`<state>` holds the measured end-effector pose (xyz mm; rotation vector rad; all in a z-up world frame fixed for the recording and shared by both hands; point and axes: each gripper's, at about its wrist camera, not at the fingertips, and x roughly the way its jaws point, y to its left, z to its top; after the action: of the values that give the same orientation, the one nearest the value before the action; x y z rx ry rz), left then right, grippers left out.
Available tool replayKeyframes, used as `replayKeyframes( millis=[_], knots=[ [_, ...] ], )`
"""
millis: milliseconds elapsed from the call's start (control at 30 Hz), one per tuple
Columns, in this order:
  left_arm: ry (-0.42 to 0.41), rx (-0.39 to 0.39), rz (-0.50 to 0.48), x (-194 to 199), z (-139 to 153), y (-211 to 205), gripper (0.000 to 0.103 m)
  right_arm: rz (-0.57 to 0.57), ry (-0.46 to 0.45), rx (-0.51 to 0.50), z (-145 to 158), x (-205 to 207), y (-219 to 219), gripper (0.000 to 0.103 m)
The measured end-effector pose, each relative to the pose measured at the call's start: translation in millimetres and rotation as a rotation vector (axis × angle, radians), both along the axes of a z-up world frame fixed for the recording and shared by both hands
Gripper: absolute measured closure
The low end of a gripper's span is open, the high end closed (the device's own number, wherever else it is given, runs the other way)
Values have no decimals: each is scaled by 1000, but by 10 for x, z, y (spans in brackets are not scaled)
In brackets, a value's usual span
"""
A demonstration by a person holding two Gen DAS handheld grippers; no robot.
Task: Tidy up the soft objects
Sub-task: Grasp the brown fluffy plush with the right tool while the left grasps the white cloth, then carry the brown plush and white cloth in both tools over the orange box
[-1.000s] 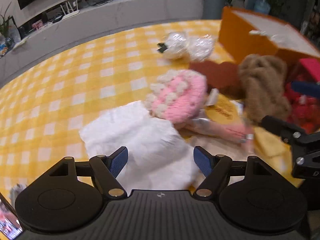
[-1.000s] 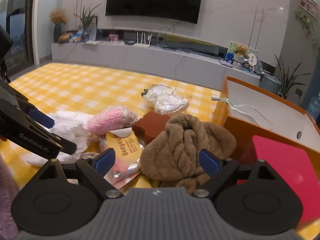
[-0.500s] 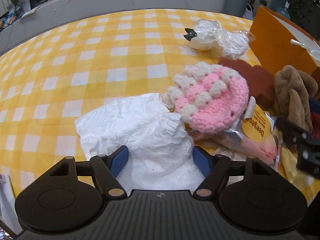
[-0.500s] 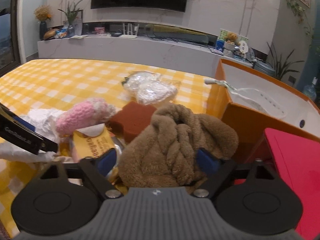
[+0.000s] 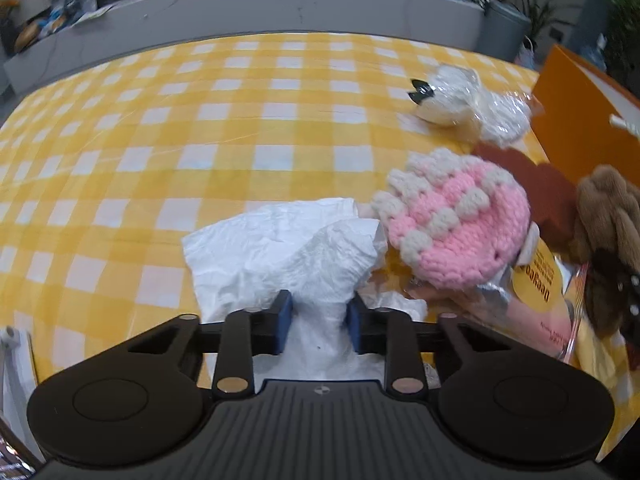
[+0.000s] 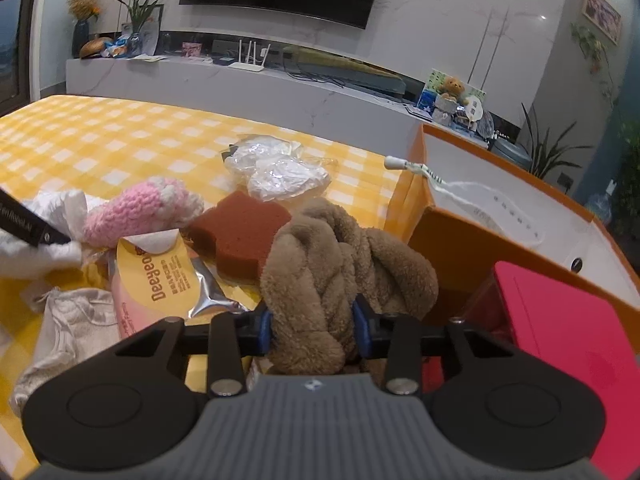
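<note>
My left gripper is shut on a crumpled white cloth that lies on the yellow checked tablecloth. A pink and cream knitted hat rests right of the cloth. My right gripper is shut on a brown fluffy twisted plush, which also shows at the right edge of the left wrist view. The white cloth and pink hat show at the left of the right wrist view, with the left gripper's finger over the cloth.
A rust-brown sponge, a yellow and pink snack packet, clear bagged white items and a beige pouch lie around. An orange box with a white interior and a red box stand at right.
Both grippers have closed: the left on the white cloth, the right on the brown plush. Both had been open around them a second ago.
</note>
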<state>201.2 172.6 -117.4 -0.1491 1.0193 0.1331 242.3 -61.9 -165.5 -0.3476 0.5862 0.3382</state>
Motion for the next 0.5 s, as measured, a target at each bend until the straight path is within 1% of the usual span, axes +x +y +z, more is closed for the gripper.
replayKeyframes(
  millis=[33, 100, 333, 500],
  knots=[
    [-7, -4, 5, -6, 6, 6, 81, 0, -1, 3, 19, -11, -7, 66],
    [-33, -3, 9, -26, 43, -2, 85, 0, 8, 28, 65, -30, -37, 67],
    [-160, -24, 28, -239, 315, -19, 88, 19, -3, 90, 269, -206, -116, 68],
    [-242, -21, -4, -424, 530, -223, 88, 18, -2, 155, 450, -303, -220, 68]
  ],
)
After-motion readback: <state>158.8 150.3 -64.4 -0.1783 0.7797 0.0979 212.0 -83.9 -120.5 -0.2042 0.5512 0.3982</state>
